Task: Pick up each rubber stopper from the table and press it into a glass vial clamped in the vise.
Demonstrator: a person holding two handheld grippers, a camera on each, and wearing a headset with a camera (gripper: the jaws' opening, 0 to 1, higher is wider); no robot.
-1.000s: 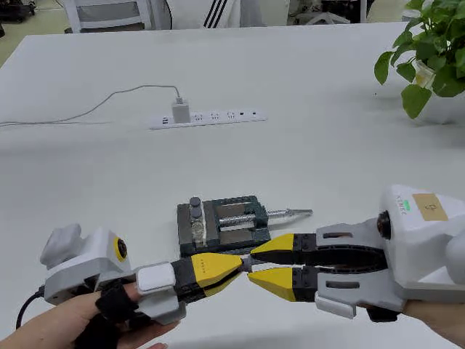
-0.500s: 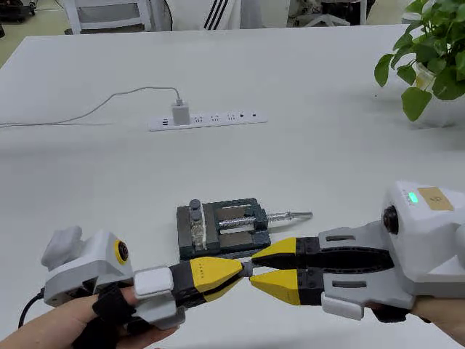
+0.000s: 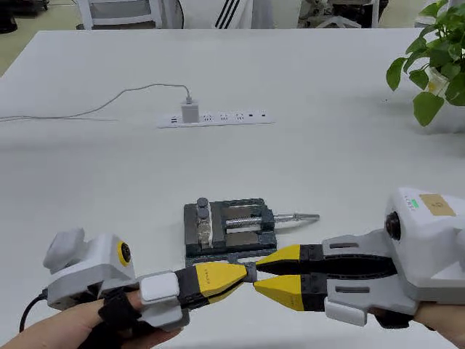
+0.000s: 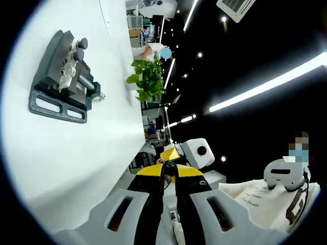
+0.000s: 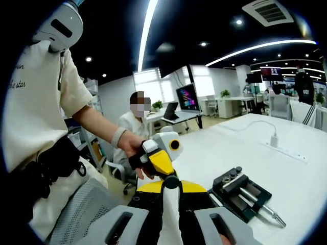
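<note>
The left tool [image 3: 242, 273] has its jaws pressed nearly together, pinching a dark rubber stopper [image 4: 168, 166] at their tips, clear above the worktop [image 3: 327, 145]. The right tool [image 3: 259, 275] meets it tip to tip, jaws narrowly parted about the same stopper; whether they grip it cannot be told. The vise [image 3: 247, 236] stands just behind the tips, with a capped glass vial [image 3: 205, 229] clamped at its left end.
</note>
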